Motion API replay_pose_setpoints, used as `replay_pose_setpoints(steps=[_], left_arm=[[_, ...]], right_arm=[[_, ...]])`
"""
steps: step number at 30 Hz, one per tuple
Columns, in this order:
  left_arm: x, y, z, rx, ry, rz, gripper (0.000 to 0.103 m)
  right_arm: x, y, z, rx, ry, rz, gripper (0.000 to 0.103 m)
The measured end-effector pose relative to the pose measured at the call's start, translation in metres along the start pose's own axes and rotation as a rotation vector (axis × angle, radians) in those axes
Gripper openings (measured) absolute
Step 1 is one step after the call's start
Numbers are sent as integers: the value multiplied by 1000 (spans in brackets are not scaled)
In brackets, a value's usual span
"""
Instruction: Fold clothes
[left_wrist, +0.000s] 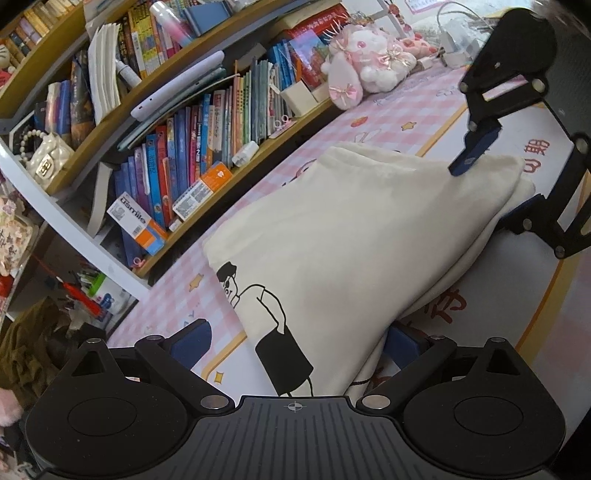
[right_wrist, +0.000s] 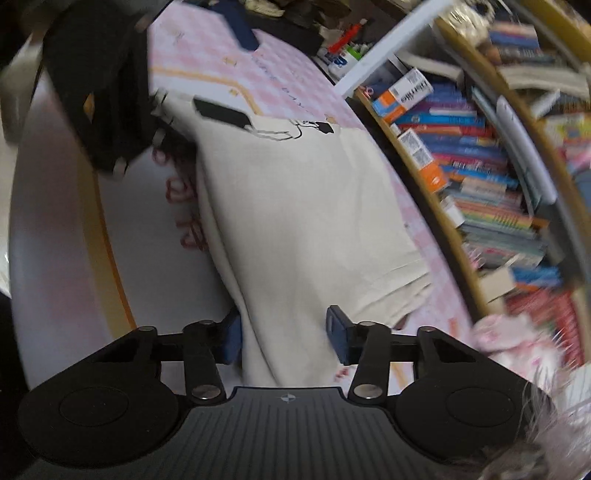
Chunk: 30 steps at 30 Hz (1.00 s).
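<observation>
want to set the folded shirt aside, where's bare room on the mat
Bare mat lies on the near side of the cream shirt, away from the bookshelf. The pink checked strip between shirt and shelf is narrow. The far end by the plush toy is crowded.

The left claw (left_wrist: 295, 345) sits low in its own camera's view, its two blue-padded fingers spread wide — one pad at the left (left_wrist: 192, 341), the other at the right (left_wrist: 402, 345). Cream fabric passes between them without being pinched.

The right claw (right_wrist: 284, 332) is likewise parted in its own view, with blue pads at the left (right_wrist: 231, 338) and right (right_wrist: 340, 334) of a fold of the same fabric. Its picture is smeared with blur.

Each claw shows in the other's camera. The right claw (left_wrist: 491, 177) appears at the upper right of the left view, fingers apart — one blue fingertip (left_wrist: 472, 151) rests on top of the cloth, the other lies beneath its edge. The left claw (right_wrist: 107, 85) appears as a dark blurred shape at upper left.
</observation>
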<state>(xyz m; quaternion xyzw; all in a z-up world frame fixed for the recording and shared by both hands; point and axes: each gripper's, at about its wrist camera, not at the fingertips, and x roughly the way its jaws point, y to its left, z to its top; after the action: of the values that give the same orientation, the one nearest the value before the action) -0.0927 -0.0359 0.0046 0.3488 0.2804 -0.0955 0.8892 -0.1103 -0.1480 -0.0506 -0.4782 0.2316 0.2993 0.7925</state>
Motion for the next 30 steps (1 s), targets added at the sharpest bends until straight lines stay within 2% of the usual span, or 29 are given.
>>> replay_pose_setpoints(steps=[4, 5, 8, 11, 13, 17, 19, 21, 27, 30], left_arm=[[0, 0, -2, 18, -1, -10, 99], [0, -2, -3, 39, -3, -13, 99], [-4, -9, -7, 116, -14, -23, 99], [-9, -17, -13, 188, -53, 20, 92], [-9, -21, -15, 230, -50, 38, 77], [-4, -28, -22, 311, -18, 40, 60], [-2, -28, -26, 335, -14, 44, 45], [-1, -28, -30, 357, -10, 48, 38], [-1, -34, -36, 438, -13, 12, 26], [0, -36, -37, 459, -7, -3, 21]], right_arm=[[-1, 9, -6, -99, 12, -28, 25], [-4, 5, -4, -85, 8, -27, 15], [-11, -5, 1, -39, -4, -23, 8], [-18, -16, 7, 6, -17, -18, 7], [-22, -23, 12, 26, -26, -21, 7], [-26, -34, 20, 28, -38, -34, 7], [-27, -35, 19, 26, -36, -32, 7], [-28, -35, 17, 21, -34, -27, 7], [-25, -19, 4, -21, -17, -16, 8], [-16, -7, -5, -41, 12, -11, 14]])
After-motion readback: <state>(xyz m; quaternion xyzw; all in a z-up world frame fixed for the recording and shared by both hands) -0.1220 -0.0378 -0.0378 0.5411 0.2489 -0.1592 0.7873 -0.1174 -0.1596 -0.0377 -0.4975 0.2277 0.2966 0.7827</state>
